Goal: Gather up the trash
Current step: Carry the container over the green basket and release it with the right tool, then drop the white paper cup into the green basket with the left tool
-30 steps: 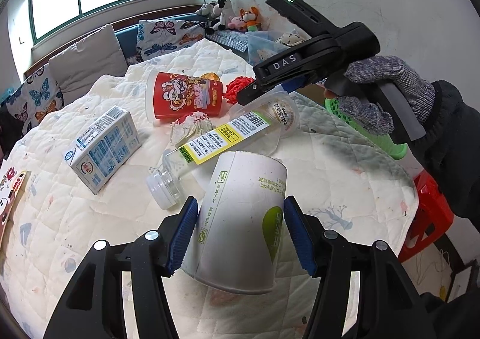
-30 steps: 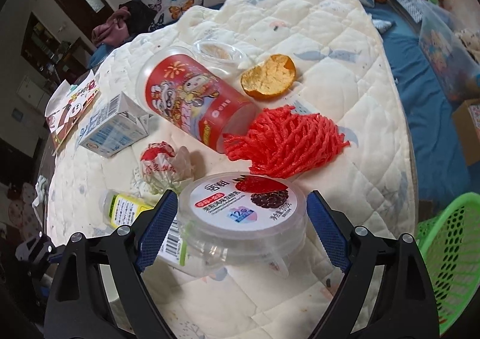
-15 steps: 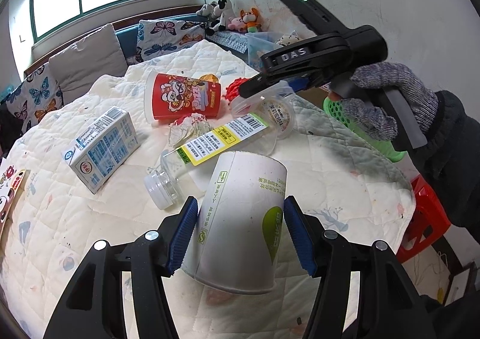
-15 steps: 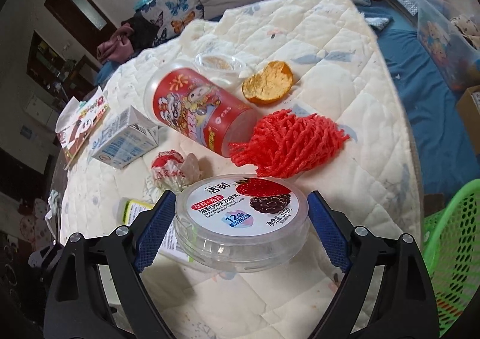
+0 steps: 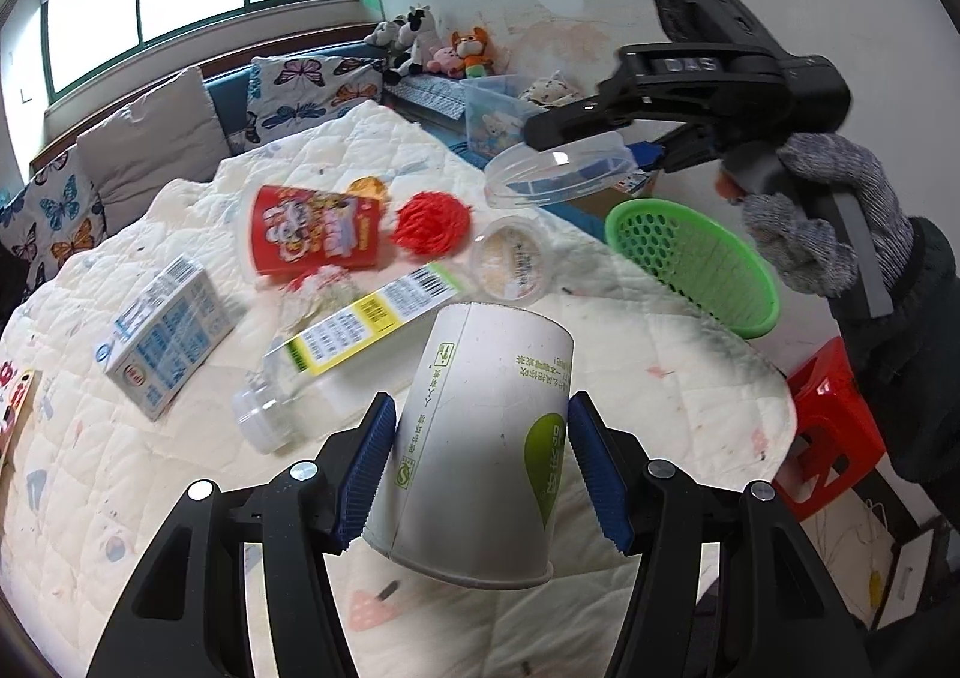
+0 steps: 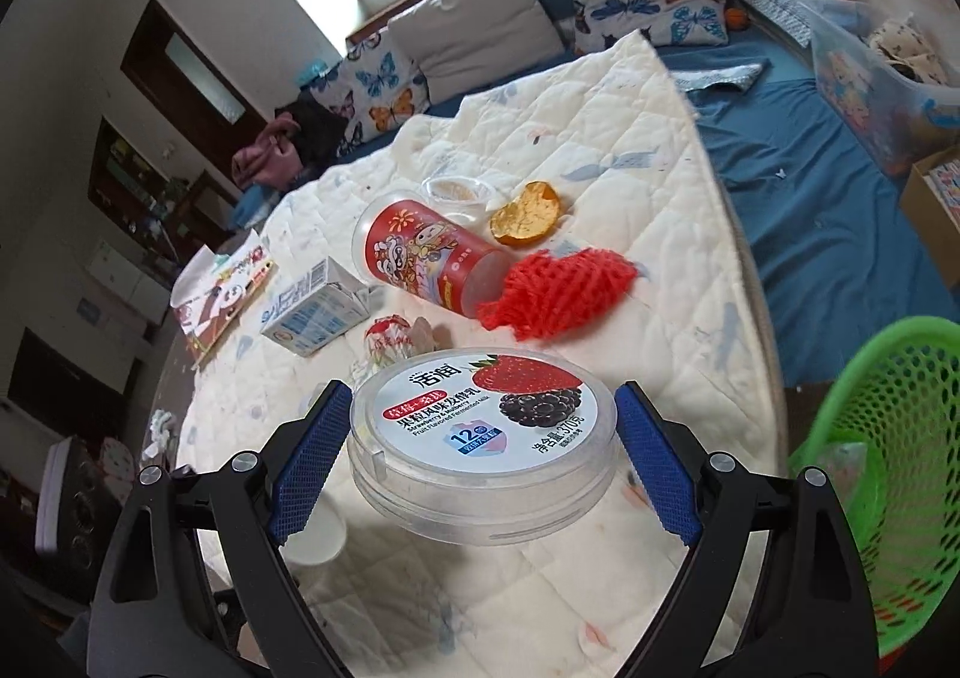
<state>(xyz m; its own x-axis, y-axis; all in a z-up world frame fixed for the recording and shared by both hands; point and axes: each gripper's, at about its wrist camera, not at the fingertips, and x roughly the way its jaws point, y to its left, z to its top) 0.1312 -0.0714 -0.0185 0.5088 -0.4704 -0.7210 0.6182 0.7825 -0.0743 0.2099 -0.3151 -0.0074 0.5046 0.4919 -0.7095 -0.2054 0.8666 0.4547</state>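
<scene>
The right tool is clamped across a round clear-plastic yoghurt tub with a strawberry and blackberry lid, held in the air above the quilted cream bench. The green perforated plastic basket sits low to this tool's right, off the bench's edge. To do the drop well, I would carry the tub over the basket's mouth before letting the pads part; releasing too soon risks it catching the rim.

The left tool grips a white paper cup with green print by its sides, mouth toward the camera. Ahead of it on the bench lie a clear plastic bottle with a yellow label, a white and blue carton, a red printed snack canister and a red foam net. From here the right tool hangs just over the basket, so the cup should wait its turn.
</scene>
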